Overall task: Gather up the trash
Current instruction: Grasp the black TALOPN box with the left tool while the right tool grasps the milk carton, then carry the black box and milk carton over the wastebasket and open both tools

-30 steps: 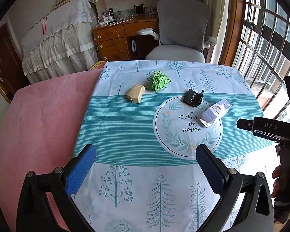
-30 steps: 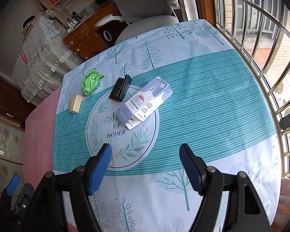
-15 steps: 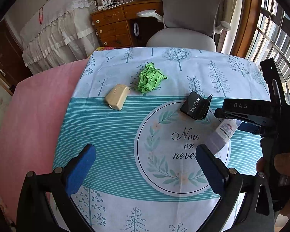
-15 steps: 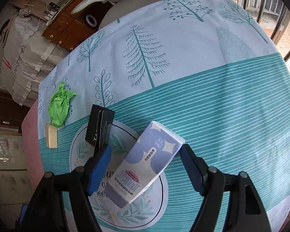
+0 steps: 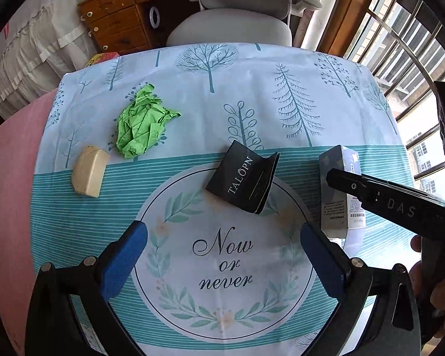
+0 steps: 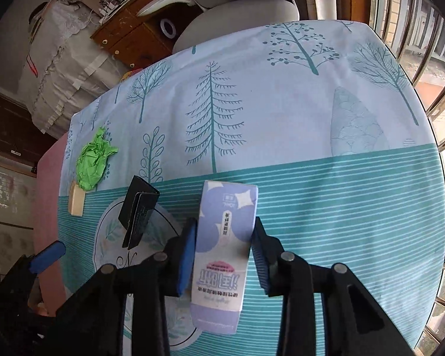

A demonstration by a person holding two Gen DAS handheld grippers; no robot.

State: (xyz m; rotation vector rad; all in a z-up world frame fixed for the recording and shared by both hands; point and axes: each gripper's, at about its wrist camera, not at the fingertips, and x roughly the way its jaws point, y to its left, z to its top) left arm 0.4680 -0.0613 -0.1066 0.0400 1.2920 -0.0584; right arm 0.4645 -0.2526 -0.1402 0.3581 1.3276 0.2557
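Observation:
My right gripper point(image 6: 224, 237) is shut on a lilac-and-white carton box point(image 6: 222, 255) at the right of the table; the box also shows in the left wrist view point(image 5: 339, 190), partly behind the right gripper's body. My left gripper point(image 5: 222, 237) is open and empty above the "Now or never" print. Ahead of it lie a folded black card marked TALOPN point(image 5: 244, 179), a crumpled green paper ball point(image 5: 141, 121) and a beige block point(image 5: 89, 170). The card point(image 6: 138, 210), green paper point(image 6: 93, 160) and block point(image 6: 75, 201) also show left in the right wrist view.
A tree-print tablecloth point(image 5: 281, 89) covers the round table, with a pink cover point(image 5: 6, 192) at the left. A grey office chair point(image 5: 231, 23) stands behind the far edge, a wooden desk point(image 5: 115, 20) beyond it. Barred windows point(image 6: 430, 44) run along the right.
My right gripper has closed on the lilac box, which now lies straight between its fingers. My left gripper has moved forward toward the black card and stays open.

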